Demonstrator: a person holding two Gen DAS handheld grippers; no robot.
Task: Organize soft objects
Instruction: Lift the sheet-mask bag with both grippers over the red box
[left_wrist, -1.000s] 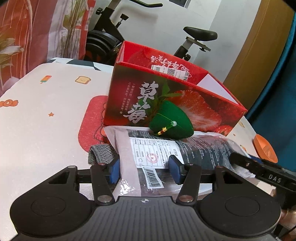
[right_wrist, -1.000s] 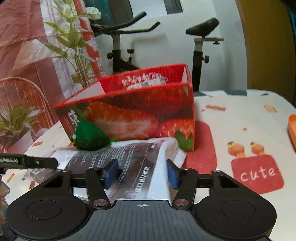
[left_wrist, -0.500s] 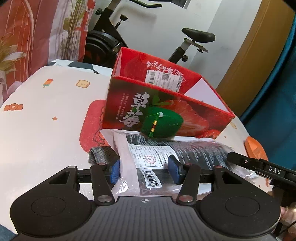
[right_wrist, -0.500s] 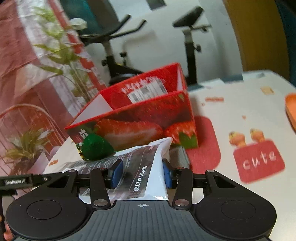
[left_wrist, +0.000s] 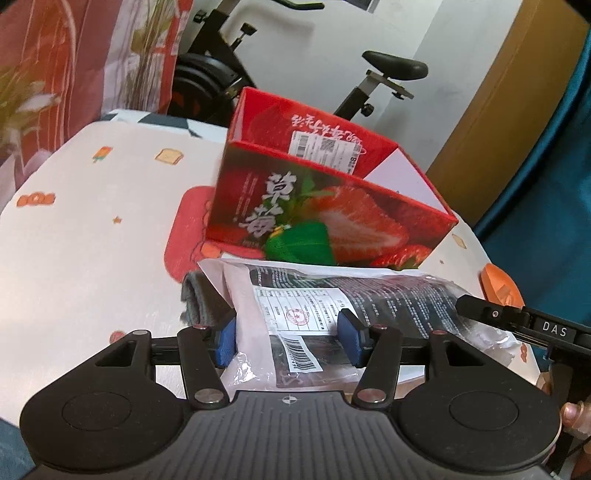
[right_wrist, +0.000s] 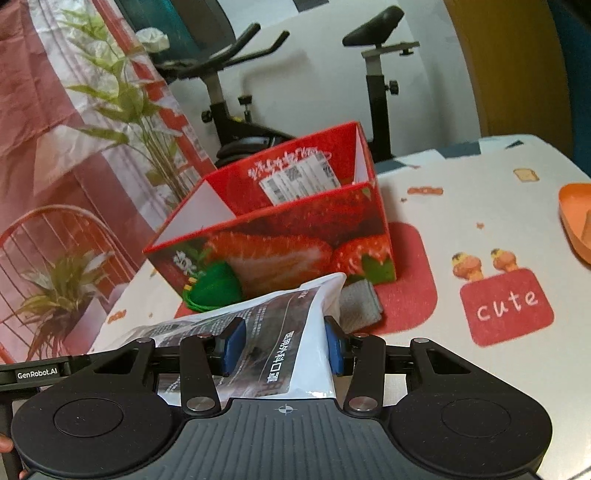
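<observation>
Both grippers hold one flat plastic bag (left_wrist: 332, 306) by opposite ends, so the limp pack stays level. The left gripper (left_wrist: 287, 338) and right gripper (right_wrist: 283, 345) each have jaws closed on it. The bag hangs above the surface (left_wrist: 92, 258), just near of the open red box (left_wrist: 325, 206), probably its destination.

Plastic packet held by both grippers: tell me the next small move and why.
Probably carry it up and forward over the strawberry box. The left gripper and right gripper each clamp an end of the plastic packet, and the box's open top sits just behind it, beyond the green pouch.
</observation>
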